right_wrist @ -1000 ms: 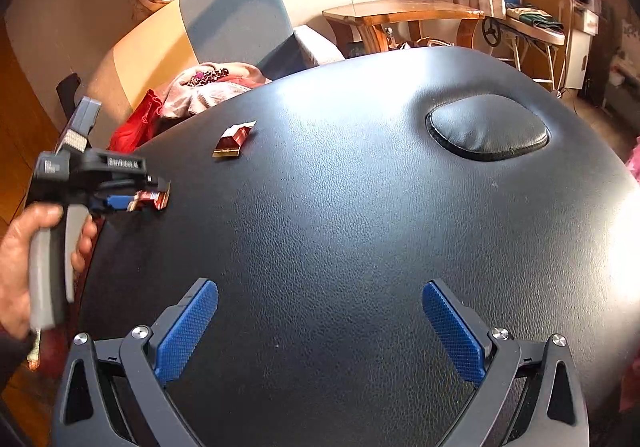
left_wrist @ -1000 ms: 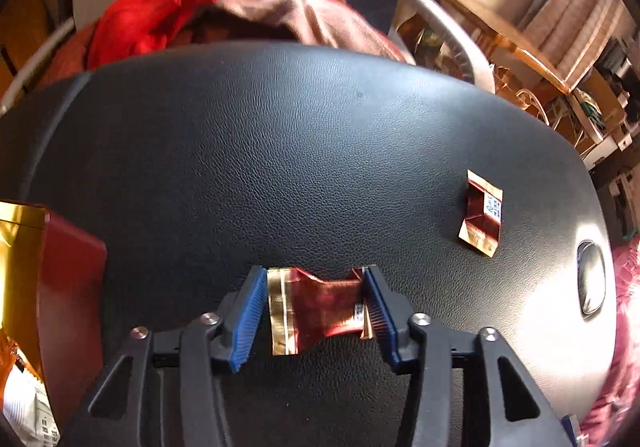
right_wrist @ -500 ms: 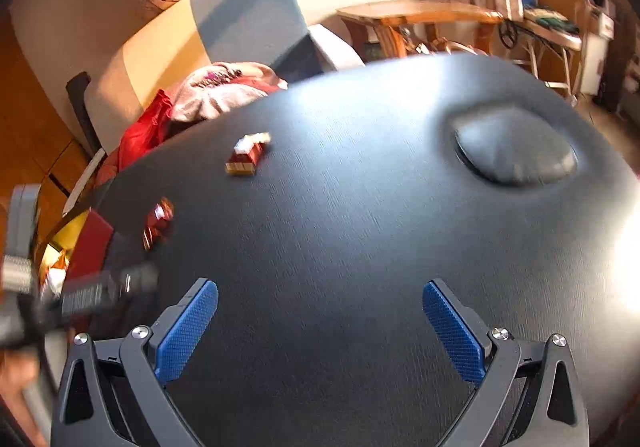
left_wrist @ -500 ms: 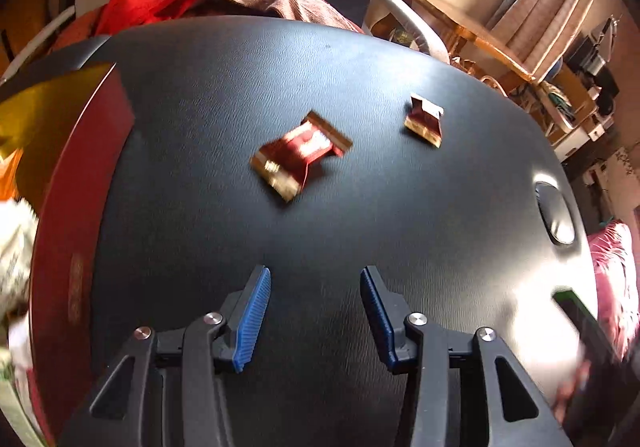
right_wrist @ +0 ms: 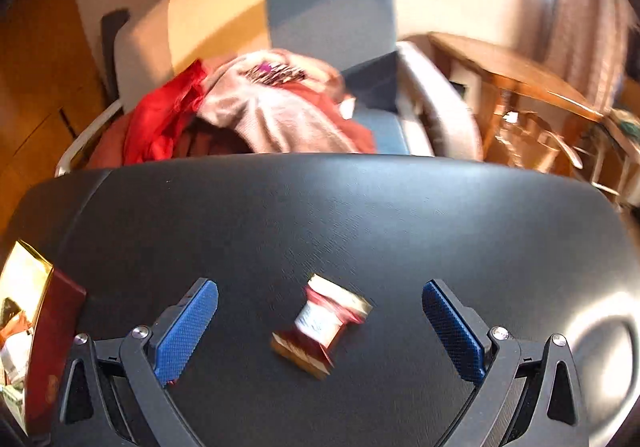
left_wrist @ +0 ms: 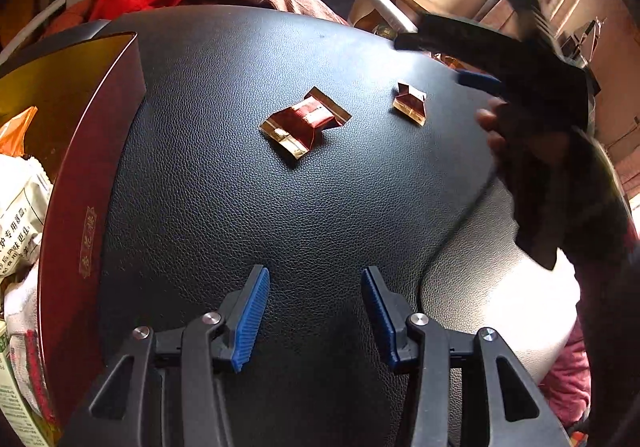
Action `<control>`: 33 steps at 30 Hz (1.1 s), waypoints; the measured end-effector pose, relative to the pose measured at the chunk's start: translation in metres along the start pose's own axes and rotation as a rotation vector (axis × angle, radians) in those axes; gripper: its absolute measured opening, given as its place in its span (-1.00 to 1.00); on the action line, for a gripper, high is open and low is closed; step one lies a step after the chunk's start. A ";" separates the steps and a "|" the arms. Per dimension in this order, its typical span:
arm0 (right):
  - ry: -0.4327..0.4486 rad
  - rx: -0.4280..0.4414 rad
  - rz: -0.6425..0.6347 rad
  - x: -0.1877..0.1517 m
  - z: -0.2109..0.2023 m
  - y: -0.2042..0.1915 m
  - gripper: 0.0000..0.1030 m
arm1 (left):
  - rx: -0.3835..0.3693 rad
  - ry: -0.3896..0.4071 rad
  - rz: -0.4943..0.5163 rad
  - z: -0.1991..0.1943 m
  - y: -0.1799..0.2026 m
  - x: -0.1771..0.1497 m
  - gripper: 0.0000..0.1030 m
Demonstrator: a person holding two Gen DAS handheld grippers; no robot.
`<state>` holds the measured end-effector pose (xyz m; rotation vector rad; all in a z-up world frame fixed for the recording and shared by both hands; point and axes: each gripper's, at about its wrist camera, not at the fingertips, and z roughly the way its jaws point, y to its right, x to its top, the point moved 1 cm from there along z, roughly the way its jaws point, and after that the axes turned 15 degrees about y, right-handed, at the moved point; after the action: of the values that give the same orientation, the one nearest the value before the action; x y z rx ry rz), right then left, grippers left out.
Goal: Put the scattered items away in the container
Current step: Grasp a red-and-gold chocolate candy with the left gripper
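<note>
Two red-and-gold candy wrappers lie on the black leather surface (left_wrist: 320,207). The larger wrapper (left_wrist: 305,121) is ahead of my left gripper (left_wrist: 315,321), which is open and empty, well short of it. The smaller wrapper (left_wrist: 409,103) lies to its right, just under my right gripper (left_wrist: 476,79). In the right wrist view that wrapper (right_wrist: 322,323) lies between the open blue pads (right_wrist: 186,331) of my right gripper (right_wrist: 320,331), untouched. The dark red container (left_wrist: 88,183) with a gold inside stands at the left, with packets in it.
A chair (right_wrist: 332,27) behind the surface holds red and pink clothes (right_wrist: 256,107). A wooden table (right_wrist: 512,67) stands at the back right. A round leather cushion inset (left_wrist: 492,287) is at the right of the surface.
My left gripper let go of the larger wrapper and drew back from it. My right gripper swung left across the surface and now straddles the smaller wrapper.
</note>
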<state>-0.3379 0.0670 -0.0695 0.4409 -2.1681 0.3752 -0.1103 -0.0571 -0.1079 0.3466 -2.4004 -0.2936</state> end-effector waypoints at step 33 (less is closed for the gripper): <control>-0.153 0.193 0.116 -0.092 -0.066 0.042 1.00 | 0.018 -0.099 0.124 0.073 0.016 0.110 0.07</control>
<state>-0.2583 0.1488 -0.1106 0.4651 -2.3225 0.6373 -0.2417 -0.0692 -0.0908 0.1940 -2.5110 -0.2372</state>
